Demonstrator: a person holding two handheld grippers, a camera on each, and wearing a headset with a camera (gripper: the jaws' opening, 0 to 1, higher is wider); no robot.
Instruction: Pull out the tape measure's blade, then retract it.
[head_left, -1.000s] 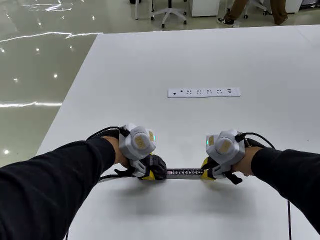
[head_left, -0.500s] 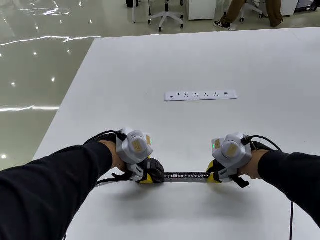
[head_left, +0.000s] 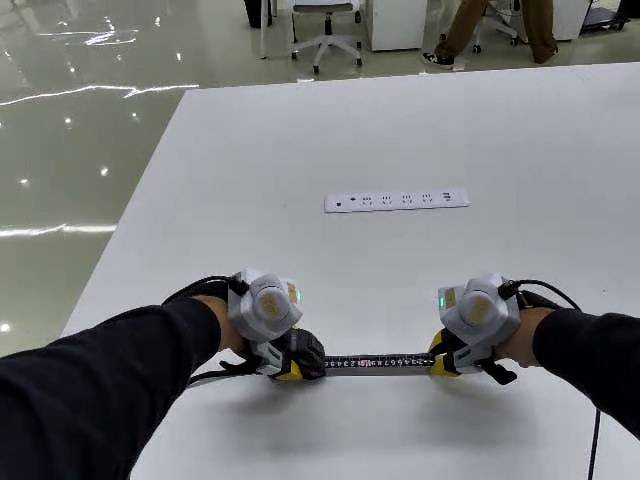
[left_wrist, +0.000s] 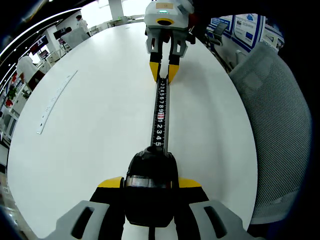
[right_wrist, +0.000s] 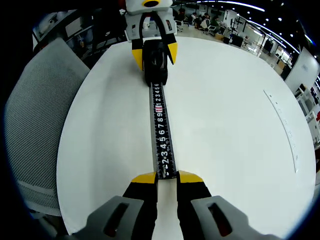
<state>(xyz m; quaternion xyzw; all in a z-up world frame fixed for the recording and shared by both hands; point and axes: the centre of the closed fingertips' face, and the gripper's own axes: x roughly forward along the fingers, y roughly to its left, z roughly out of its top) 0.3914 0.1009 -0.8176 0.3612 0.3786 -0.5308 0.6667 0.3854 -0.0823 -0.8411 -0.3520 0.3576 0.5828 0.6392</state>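
Note:
The black tape measure case (left_wrist: 150, 187) sits between the yellow-tipped fingers of my left gripper (left_wrist: 150, 183), which is shut on it; in the head view the case (head_left: 303, 353) is by the near table edge with my left gripper (head_left: 292, 362) around it. Its blade (head_left: 378, 362) runs right along the table to my right gripper (head_left: 441, 364). In the right gripper view the numbered blade (right_wrist: 161, 135) ends between the fingers of my right gripper (right_wrist: 166, 177), shut on the blade's end, with the case (right_wrist: 154, 59) far ahead. The blade (left_wrist: 160, 112) lies flat.
A white power strip (head_left: 396, 201) lies mid-table, well beyond the grippers. The white table (head_left: 330, 130) stretches far ahead; its left edge drops to a glossy floor. A grey mesh chair back (right_wrist: 35, 120) is at the near side. Office chairs and a person's legs (head_left: 490, 25) stand past the far edge.
My right gripper has moved to the right, away from the left one, and more of the blade is out of the case. The left gripper holds its place.

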